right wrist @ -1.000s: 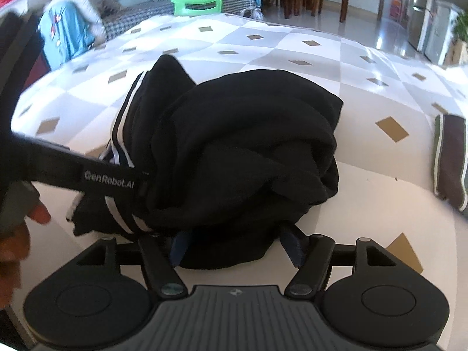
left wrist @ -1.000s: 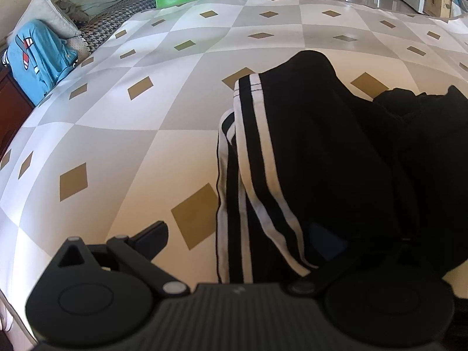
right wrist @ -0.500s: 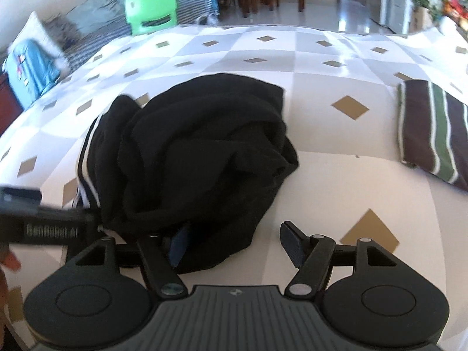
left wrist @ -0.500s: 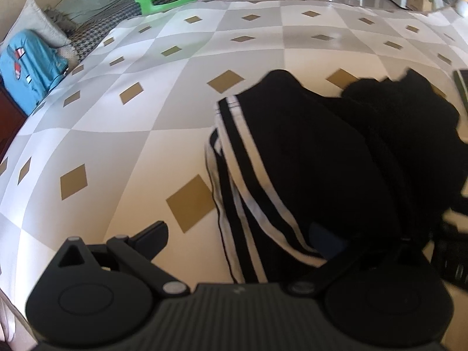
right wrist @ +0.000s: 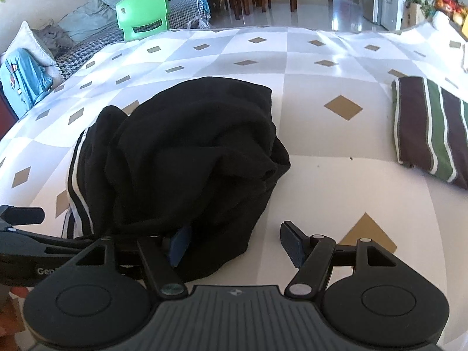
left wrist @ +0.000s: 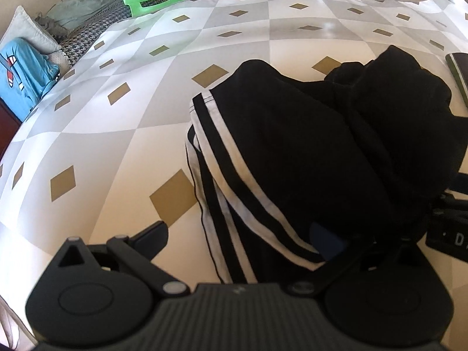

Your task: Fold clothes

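Left gripper (left wrist: 245, 241): jaws spread wide over the striped edge of the black garment (left wrist: 307, 152), bunched on the checkered counter (left wrist: 122, 152). Right gripper (right wrist: 237, 245): jaws open, left finger under the cloth. Far right: folded striped cloth (right wrist: 433, 125).

The black garment (right wrist: 193, 158) lies bunched in a high heap on the near middle of the worktop (right wrist: 318, 175), blocking any straight pass between the two tools. The left tool (left wrist: 242, 239) and the right tool (right wrist: 234, 245) both stand spread at its near edge, close together, the left one's body crossing the right view's near left. To the right, open cloth runs to the folded striped garment (right wrist: 433, 134). Left and far, the worktop is open to the green chair (right wrist: 143, 11).
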`<state>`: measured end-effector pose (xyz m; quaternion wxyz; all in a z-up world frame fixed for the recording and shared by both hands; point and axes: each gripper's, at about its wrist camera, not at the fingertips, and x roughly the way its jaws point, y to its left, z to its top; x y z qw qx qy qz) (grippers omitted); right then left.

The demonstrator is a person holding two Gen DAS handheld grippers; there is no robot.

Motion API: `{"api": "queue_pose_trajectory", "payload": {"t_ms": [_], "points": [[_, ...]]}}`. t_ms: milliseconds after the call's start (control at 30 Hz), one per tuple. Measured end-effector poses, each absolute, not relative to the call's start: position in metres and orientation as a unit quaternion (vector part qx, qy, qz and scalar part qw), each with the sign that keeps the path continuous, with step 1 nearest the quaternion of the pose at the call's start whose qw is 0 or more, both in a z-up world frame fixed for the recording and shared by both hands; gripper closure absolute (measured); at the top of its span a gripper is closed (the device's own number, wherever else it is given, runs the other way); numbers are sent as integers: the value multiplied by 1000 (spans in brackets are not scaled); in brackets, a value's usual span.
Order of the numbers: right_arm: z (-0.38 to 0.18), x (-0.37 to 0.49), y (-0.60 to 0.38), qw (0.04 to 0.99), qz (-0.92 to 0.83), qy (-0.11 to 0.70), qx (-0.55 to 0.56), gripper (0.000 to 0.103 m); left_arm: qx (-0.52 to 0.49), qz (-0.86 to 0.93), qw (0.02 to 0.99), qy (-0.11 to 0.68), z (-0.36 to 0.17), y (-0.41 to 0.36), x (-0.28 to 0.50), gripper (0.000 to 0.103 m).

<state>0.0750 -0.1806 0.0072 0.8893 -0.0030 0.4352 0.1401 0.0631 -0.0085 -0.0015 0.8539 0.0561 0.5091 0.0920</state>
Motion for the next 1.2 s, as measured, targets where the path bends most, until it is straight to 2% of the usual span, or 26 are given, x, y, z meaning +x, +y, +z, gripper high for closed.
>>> {"api": "queue_pose_trajectory", "payload": {"t_ms": [233, 800, 1200], "points": [[3, 83, -169, 896, 147, 417, -32, 35, 31, 94, 855, 510, -4, -1, 70, 0], [-2, 99, -158, 906, 154, 393, -23, 34, -11, 117, 853, 508, -7, 18, 83, 0], [4, 98, -166, 892, 180, 416, 13, 35, -17, 127, 851, 510, -2, 22, 86, 0]]}}
